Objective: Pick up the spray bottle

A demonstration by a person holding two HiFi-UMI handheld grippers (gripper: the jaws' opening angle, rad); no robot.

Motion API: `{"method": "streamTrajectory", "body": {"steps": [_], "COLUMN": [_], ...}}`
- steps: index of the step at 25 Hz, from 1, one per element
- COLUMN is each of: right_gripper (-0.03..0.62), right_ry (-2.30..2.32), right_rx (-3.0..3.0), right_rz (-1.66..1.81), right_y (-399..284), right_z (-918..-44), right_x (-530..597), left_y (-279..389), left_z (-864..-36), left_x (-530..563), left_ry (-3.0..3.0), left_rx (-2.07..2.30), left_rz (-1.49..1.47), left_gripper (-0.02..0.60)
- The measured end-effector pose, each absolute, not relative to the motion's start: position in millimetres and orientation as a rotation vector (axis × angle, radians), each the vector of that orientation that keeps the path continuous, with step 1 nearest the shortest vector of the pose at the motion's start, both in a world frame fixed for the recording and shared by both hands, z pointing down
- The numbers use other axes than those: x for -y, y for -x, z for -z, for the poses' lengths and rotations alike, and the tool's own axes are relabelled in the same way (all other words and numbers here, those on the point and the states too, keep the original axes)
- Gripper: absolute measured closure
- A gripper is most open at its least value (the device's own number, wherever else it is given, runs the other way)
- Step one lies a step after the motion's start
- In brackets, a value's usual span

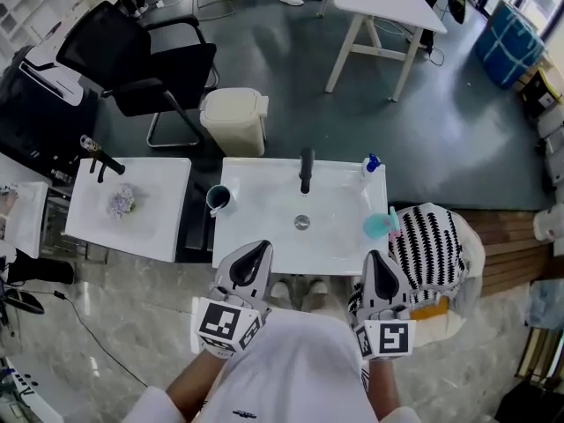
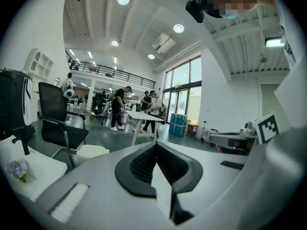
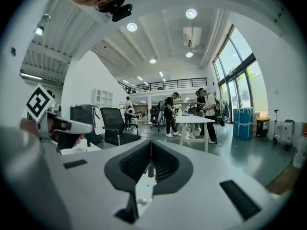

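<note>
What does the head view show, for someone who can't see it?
The left gripper and right gripper, both shut and empty, hover at the near edge of a white sink with a black tap; a teal bottle sits at its right edge.

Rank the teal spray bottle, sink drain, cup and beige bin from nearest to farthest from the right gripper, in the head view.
1. Teal spray bottle, right edge of the sink, just ahead of the right gripper.
2. Sink drain, basin middle.
3. Cup, sink's left edge.
4. Beige bin, floor beyond the sink.
</note>
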State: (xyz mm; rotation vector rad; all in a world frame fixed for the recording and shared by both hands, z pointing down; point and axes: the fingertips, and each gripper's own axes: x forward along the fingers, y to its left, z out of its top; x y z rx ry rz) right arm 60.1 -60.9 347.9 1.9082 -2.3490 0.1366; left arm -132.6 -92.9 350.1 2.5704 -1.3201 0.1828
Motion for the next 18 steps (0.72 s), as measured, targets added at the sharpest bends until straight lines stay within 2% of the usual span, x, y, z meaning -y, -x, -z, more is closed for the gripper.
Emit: {"method": "streamTrajectory", "body": {"steps": [18], "right_gripper": [0.586], "right_ry": [-1.932], "right_rx": [2.301], "right_rz": [-0.142], "right_y": [-100.4], "right_z": [-362.8], "right_x": [85.2], "left_y": [83.5], "left_z": [-371.1], "left_x": [105.5], "left_ry": [-2.567], "left_rx": [1.241], "left_rz": [-0.233], "left_gripper": [0.578]}}
